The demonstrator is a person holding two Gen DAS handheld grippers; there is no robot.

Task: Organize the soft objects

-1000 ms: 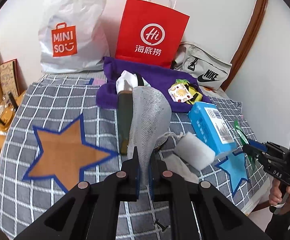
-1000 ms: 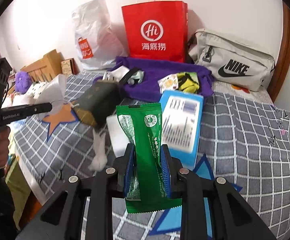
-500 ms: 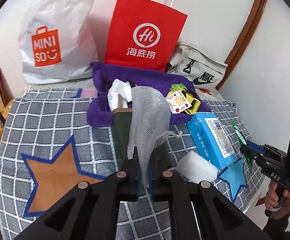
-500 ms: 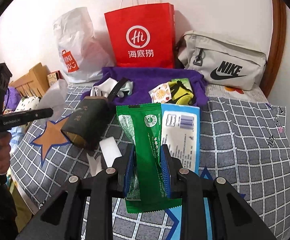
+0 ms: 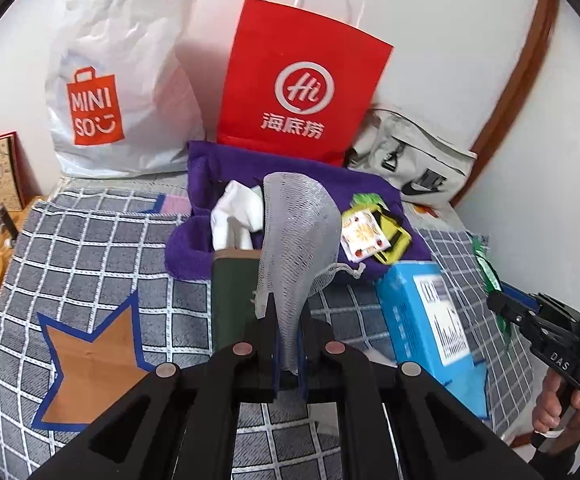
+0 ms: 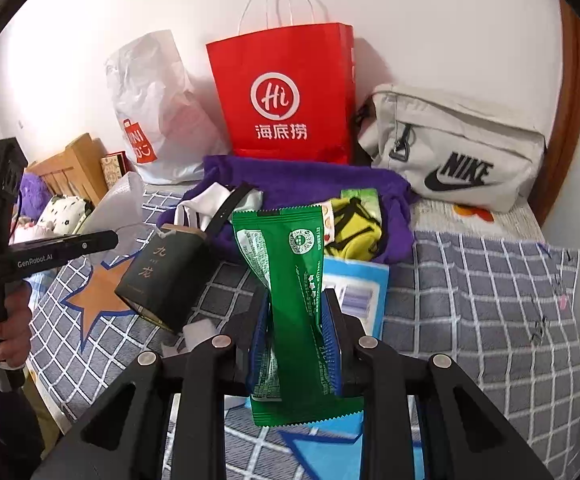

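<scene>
Lots of readable branding here: the red paper bag (image 5: 302, 92) says "Hi" with 海底捞 under it, the white plastic bag (image 5: 125, 80) reads MINISO, and the grey pouch (image 6: 454, 152) has a big NIKE swoosh. The dark green box (image 6: 165, 272) carries gold characters, 九 and 龙 as far as I can make out.

Left claw (image 5: 285, 344) is clamped on a white mesh bag (image 5: 298, 236), which stands up and blocks much of the purple towel (image 5: 209, 176) behind it. Right claw (image 6: 296, 336) is pinched shut on a green snack packet (image 6: 290, 280); its small print is too tiny to read. That packet hides part of the blue tissue pack (image 6: 364, 292) lying on the checked bedspread (image 6: 490, 300).

On the towel sit white socks (image 5: 235, 216) and a yellow and black sachet (image 6: 354, 224). The tissue pack's label is blurred in both views.
</scene>
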